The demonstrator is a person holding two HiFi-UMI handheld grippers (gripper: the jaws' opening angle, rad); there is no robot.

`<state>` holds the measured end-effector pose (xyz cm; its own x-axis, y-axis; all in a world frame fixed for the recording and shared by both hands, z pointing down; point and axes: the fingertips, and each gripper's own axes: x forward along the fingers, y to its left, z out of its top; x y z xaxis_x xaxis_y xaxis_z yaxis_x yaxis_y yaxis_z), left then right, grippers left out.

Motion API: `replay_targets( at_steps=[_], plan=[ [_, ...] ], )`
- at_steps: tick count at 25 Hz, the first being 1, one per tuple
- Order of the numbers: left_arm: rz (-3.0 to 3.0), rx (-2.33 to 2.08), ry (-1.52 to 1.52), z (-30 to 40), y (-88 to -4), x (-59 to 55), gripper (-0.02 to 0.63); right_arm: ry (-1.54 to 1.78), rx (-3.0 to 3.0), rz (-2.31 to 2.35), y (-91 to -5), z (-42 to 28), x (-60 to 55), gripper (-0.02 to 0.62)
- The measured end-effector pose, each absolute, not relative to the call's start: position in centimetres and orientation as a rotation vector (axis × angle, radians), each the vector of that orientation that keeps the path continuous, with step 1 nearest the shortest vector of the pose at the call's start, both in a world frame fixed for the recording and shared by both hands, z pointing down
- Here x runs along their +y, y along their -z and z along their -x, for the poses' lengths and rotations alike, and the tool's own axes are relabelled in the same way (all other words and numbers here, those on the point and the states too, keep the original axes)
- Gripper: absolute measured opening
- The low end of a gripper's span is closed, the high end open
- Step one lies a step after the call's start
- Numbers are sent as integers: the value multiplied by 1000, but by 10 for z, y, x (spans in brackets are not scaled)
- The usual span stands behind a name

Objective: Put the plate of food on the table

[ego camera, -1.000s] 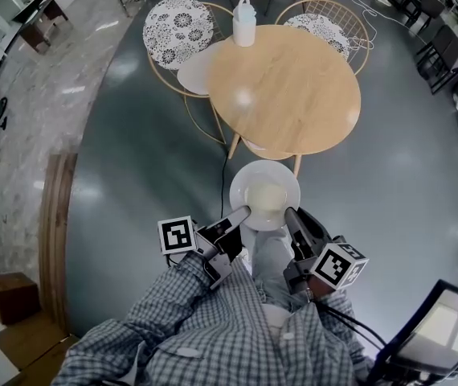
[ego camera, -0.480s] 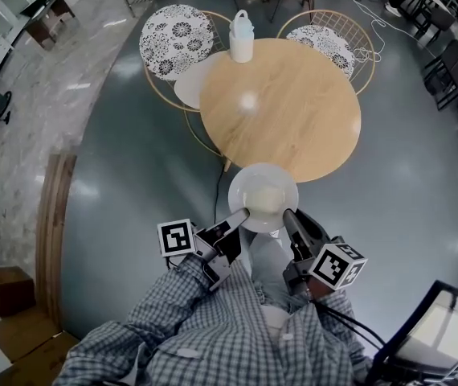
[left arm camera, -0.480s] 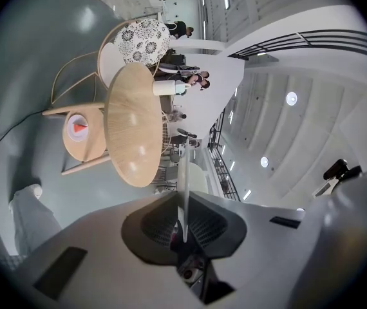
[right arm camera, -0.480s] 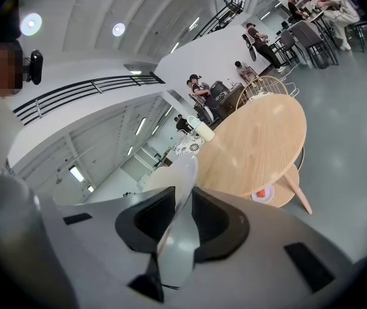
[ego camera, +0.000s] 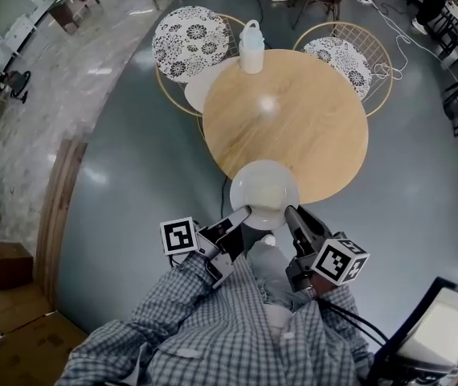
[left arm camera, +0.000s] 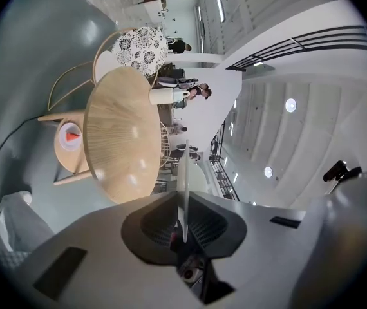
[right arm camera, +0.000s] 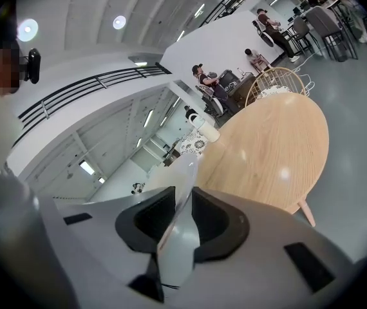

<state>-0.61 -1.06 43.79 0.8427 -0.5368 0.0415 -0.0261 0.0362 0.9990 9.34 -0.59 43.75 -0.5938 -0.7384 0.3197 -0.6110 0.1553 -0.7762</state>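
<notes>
A white plate (ego camera: 264, 193) with pale food at its middle is held level between both grippers, and its far rim overlaps the near edge of the round wooden table (ego camera: 293, 119). My left gripper (ego camera: 243, 212) is shut on the plate's left rim and my right gripper (ego camera: 291, 211) on its right rim. The left gripper view shows the plate (left arm camera: 184, 179) edge-on between the jaws, with the table (left arm camera: 119, 134) ahead. In the right gripper view the plate (right arm camera: 182, 217) also sits clamped between the jaws, before the table (right arm camera: 267, 153).
A white bottle (ego camera: 251, 47) stands at the table's far edge. Two wire chairs with patterned cushions (ego camera: 190, 39) (ego camera: 340, 55) flank it, and a white seat (ego camera: 201, 87) is tucked at the left. A screen (ego camera: 446, 328) sits low right, cardboard boxes (ego camera: 4, 264) at left. People are in the background.
The table has come closer. The plate, held clear of the table's near edge before, now overlaps that edge. Both grippers keep the same hold.
</notes>
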Motion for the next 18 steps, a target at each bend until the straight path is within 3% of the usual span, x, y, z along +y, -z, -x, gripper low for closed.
replay_targets(
  at_steps=[18],
  plan=[
    [-1479, -521, 459, -16, -451, -13, 37, 1473, 2371, 1315, -451, -116, -14, 86]
  ],
)
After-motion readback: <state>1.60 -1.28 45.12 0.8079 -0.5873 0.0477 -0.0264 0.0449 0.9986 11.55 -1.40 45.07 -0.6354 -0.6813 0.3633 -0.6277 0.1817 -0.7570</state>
